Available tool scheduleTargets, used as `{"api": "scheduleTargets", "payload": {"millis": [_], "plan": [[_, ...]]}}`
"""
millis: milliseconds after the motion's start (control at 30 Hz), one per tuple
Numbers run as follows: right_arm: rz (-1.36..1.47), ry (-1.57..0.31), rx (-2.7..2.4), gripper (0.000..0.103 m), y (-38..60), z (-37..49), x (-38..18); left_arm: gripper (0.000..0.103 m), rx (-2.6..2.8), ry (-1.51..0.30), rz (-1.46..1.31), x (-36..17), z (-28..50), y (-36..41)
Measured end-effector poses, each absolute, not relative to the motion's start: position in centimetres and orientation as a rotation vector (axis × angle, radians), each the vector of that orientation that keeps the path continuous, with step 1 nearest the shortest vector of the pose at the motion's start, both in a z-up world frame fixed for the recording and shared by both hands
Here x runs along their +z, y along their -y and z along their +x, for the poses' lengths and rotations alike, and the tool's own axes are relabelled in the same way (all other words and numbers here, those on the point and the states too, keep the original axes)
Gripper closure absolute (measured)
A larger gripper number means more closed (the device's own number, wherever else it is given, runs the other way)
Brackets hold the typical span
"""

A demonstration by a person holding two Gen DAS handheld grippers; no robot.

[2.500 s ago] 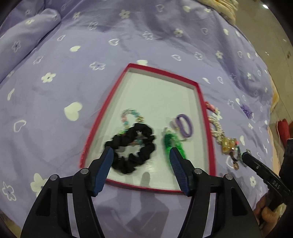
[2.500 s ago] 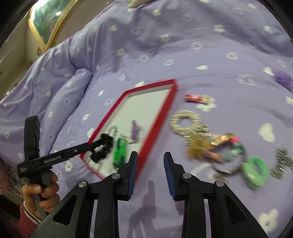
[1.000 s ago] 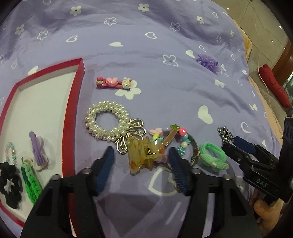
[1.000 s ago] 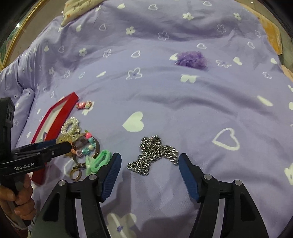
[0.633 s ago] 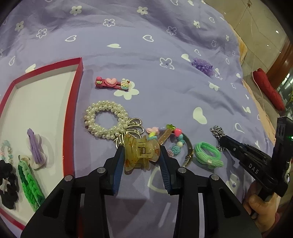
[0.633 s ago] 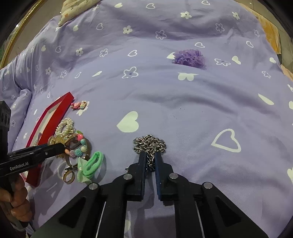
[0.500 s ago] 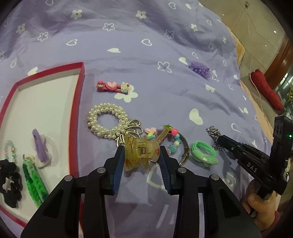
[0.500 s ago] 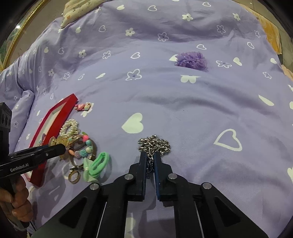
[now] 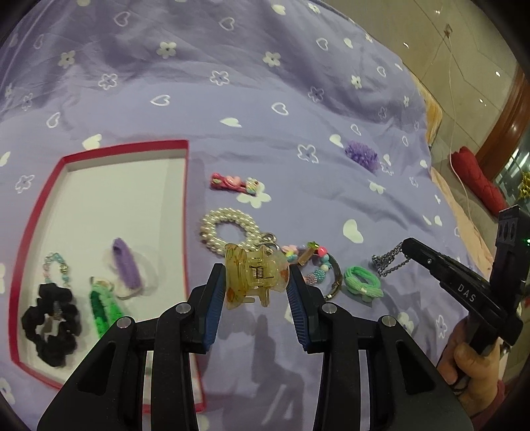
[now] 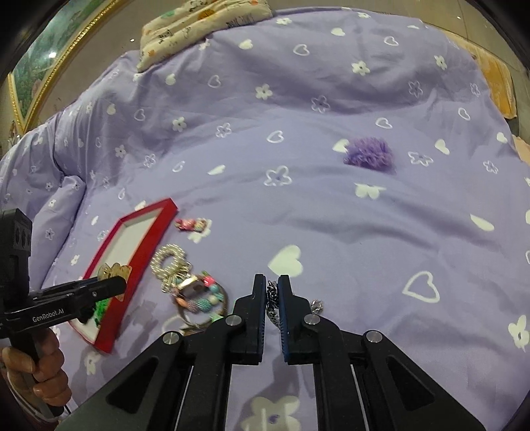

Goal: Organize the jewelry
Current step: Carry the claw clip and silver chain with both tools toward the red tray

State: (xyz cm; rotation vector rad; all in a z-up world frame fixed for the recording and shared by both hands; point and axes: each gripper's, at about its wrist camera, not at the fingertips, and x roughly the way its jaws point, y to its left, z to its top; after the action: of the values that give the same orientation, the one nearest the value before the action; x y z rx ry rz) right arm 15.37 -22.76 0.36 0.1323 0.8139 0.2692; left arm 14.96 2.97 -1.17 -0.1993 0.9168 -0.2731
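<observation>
My left gripper [image 9: 255, 281] is shut on an amber claw hair clip [image 9: 255, 277], held above the purple bedspread just right of the red-rimmed tray [image 9: 185, 185]. The tray holds a black scrunchie [image 9: 51, 320], a green braided tie [image 9: 104, 306], a purple tie [image 9: 126, 265] and a small bead bracelet [image 9: 56, 267]. My right gripper [image 10: 272, 291] is shut on a silver chain [image 10: 272, 306], which hangs clear of the bedspread [image 9: 389, 263]. A pearl bracelet [image 9: 228, 228], a pink hair clip [image 9: 233, 183], a beaded ring bracelet [image 9: 316, 270] and a green hair tie [image 9: 361, 285] lie on the cover.
A purple fluffy scrunchie [image 10: 369, 155] lies farther out on the bedspread. A patterned pillow [image 10: 198, 23] sits at the head. The bed's edge and the floor [image 9: 463, 83] are to the right, with a red cushion [image 9: 477, 180] there. A hand [image 10: 36, 371] grips each handle.
The left jaws closed on the amber clip and lifted it off the cover toward the tray. The right jaws shut on the silver chain and raised it.
</observation>
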Motion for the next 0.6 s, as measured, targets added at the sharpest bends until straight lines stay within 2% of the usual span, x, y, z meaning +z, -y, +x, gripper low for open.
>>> {"api": "scheduleTargets", "payload": {"millis": [600], "plan": [[0.094, -0.756, 0.431, 0.096, 15.3, 16.4, 3.7, 0.068, -0.169, -0.854, -0.253, 0.4, 14.1, -9.4]]}}
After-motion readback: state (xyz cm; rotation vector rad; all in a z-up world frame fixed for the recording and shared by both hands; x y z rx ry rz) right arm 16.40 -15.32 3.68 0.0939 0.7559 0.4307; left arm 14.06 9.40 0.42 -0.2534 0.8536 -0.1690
